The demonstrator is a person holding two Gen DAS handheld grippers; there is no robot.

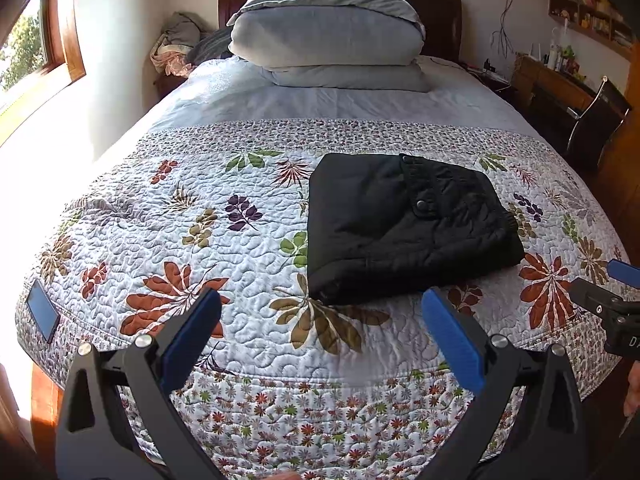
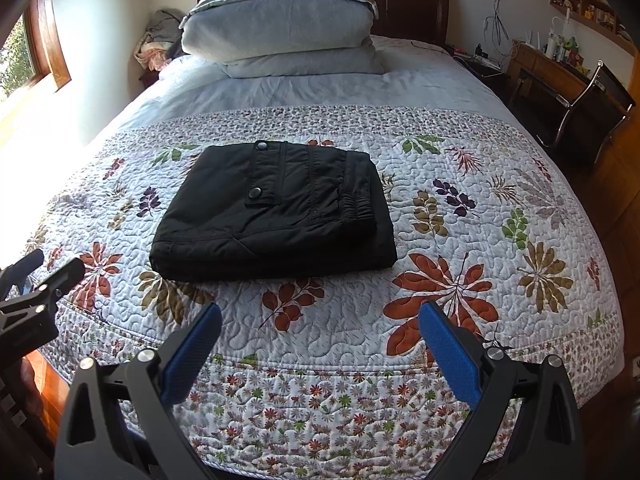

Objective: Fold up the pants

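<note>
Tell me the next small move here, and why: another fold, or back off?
Probably back off and stop. The black pants already lie as a compact folded stack on the floral quilt, edges roughly lined up. Both the left hand-held gripper and the right hand-held gripper are open, empty and short of the cloth. Another fold looks unnecessary.

A white quilted bedspread (image 2: 500,208) with leaf prints covers the bed. Folded pale grey duvets (image 2: 280,28) are stacked by the dark wooden headboard (image 2: 416,4). A black chair (image 2: 592,104) stands near a wooden desk (image 2: 548,68).
</note>
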